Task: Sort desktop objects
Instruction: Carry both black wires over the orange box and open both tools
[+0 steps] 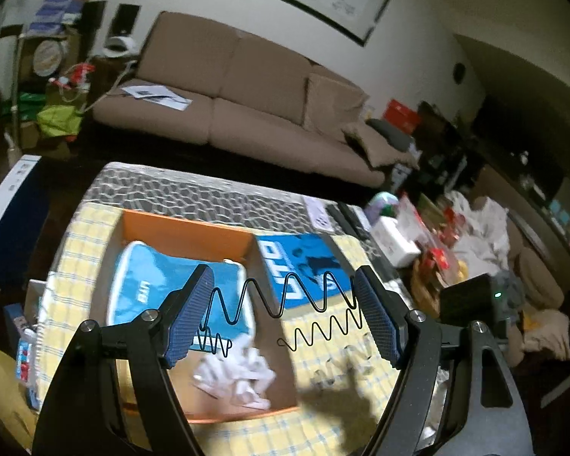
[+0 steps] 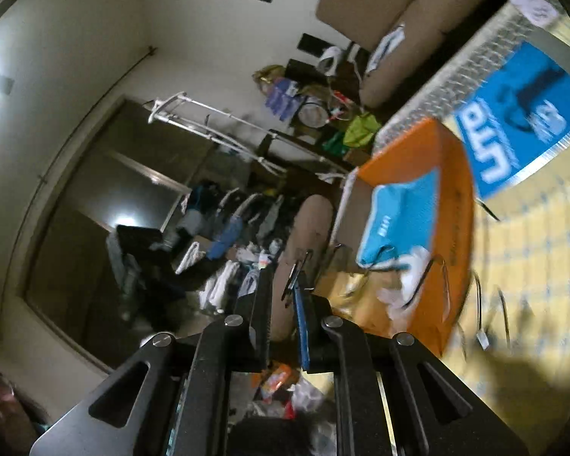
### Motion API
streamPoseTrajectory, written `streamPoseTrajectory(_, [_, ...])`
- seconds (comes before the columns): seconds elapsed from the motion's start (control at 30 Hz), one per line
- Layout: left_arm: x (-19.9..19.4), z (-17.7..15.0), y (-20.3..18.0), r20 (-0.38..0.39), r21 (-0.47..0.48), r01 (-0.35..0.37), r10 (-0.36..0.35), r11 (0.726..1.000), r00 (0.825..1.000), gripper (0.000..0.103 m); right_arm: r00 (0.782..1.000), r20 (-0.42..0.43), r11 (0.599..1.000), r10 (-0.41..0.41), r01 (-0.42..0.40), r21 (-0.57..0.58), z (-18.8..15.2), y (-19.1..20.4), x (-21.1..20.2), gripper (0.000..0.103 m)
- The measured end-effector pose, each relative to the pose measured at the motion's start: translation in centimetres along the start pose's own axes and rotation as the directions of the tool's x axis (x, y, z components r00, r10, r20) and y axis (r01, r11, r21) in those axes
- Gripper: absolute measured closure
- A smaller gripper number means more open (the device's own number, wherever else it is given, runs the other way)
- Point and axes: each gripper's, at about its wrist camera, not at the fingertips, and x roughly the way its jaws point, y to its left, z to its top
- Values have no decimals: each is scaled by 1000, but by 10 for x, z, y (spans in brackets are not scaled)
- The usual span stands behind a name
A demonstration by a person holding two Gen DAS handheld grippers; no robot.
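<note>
Orange box (image 1: pixel 188 230): an open cardboard tray with orange walls is seen on the yellow checked cloth (image 1: pixel 323 421), near the left end of the table.
Box contents: a blue pouch (image 1: pixel 159 285) with a white edge is laid at the far end; crumpled white paper (image 1: pixel 235 374) is piled at the near end.
Blue booklet (image 1: pixel 304 269): laid flat on the cloth just beside the box's right wall, with large white letters across it.
Wire spring (image 1: pixel 285 296): a thin black zigzag wire is stretched between the two blue pads (image 1: pixel 195 315) of the left gripper; a second, smaller zigzag is seen just below it. Whether that one is wire or shadow cannot be told.
Left gripper (image 1: pixel 285 313): its jaws are held wide apart, each pad touching one end of the wire, above the box's right wall and the cloth.
Right gripper (image 2: pixel 283 300): its jaws are brought together, with only a narrow slit between them; nothing is seen held. It is aimed past the table edge toward the cluttered room.
Right view: the box (image 2: pixel 448 159), the pouch (image 2: pixel 402 220) and the booklet (image 2: pixel 520 121) are seen tilted at the upper right; thin black wire loops (image 2: pixel 490 304) are blurred over the cloth.
Table (image 1: pixel 209 197): a grey pebble-patterned top is shown beyond the cloth.
Sofa (image 1: pixel 247 102): a beige sofa is placed behind the table.
</note>
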Motion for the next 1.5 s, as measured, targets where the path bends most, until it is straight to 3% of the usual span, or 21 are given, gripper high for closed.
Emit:
streamPoseTrajectory(0.3, [14,19,57,7,-43,-72,72,996,997,29,999,-16,999,36,-36,-1,30,9,60,91])
streamPoseTrajectory(0.5, [40,36,86,12,-36,-133,133,990,991,29,999,-34,1000,10,-9,26,57,-12,111,90])
streamPoseTrajectory(0.67, [62,43,115,10,-107,-113,114,988,993,29,999,-55,998,-1,5,69,73,-43,149,90])
streamPoseTrajectory(0.73, [59,40,129,34,-141,-88,94,986,995,36,998,-62,996,-17,22,82,79,-54,161,90])
streamPoseTrajectory(0.87, [51,36,147,65,-177,-81,94,981,993,36,990,-113,991,-90,100,87,88,-77,190,88])
streamPoseTrajectory(1.0, [65,37,150,25,-164,-87,93,983,995,36,969,-147,974,-200,213,76,88,-99,206,86])
streamPoseTrajectory(1.07, [71,36,147,9,-150,-94,97,984,995,36,937,-157,942,-313,327,76,92,-109,208,74])
streamPoseTrajectory(1.1, [74,35,143,0,-145,-92,93,985,996,36,928,-162,934,-336,351,69,95,-112,209,57])
streamPoseTrajectory(1.17, [80,31,138,-24,-127,-86,83,988,996,36,892,-177,902,-416,429,40,101,-113,208,40])
streamPoseTrajectory(1.23, [89,26,131,-59,-101,-105,100,989,993,36,867,-197,881,-457,471,30,105,-109,204,36])
streamPoseTrajectory(1.3, [96,17,125,-91,-75,-123,116,990,989,36,868,-211,886,-449,464,25,107,-104,195,26])
streamPoseTrajectory(1.5, [98,5,110,-120,-59,-132,125,989,985,33,836,-186,853,-517,521,-31,110,-78,154,20])
